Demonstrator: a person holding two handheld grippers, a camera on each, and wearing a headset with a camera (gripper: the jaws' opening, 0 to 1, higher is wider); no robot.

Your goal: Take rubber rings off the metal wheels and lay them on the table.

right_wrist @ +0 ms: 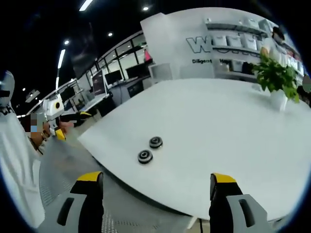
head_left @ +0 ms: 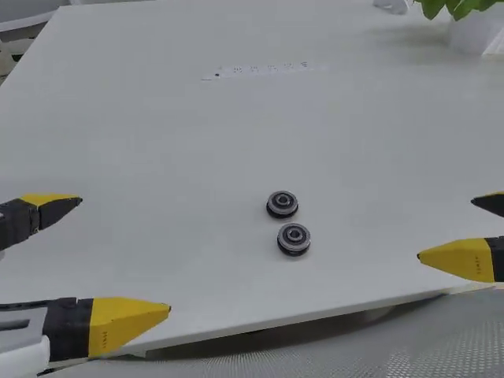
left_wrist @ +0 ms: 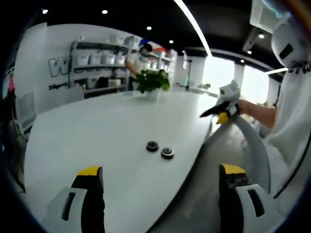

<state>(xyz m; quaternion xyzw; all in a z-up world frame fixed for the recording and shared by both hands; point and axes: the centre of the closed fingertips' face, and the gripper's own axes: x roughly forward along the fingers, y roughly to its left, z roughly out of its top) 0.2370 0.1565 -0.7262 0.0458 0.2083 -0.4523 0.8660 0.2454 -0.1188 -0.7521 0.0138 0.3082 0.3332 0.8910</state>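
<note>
Two small metal wheels with black rubber rings lie side by side on the white table: one wheel (head_left: 282, 205) farther from me, the other wheel (head_left: 294, 239) nearer. In the left gripper view they show as wheel (left_wrist: 152, 146) and wheel (left_wrist: 167, 153); in the right gripper view as wheel (right_wrist: 155, 142) and wheel (right_wrist: 145, 156). My left gripper (head_left: 122, 260) hangs open at the table's near left edge, well away from them. My right gripper (head_left: 457, 232) is open at the right edge, also apart. Both hold nothing.
The white table (head_left: 236, 118) stretches far back. A potted green plant (head_left: 465, 16) stands at its far right corner. Small printed marks (head_left: 260, 69) lie on the table's far middle. Shelves line the back wall (right_wrist: 233, 43).
</note>
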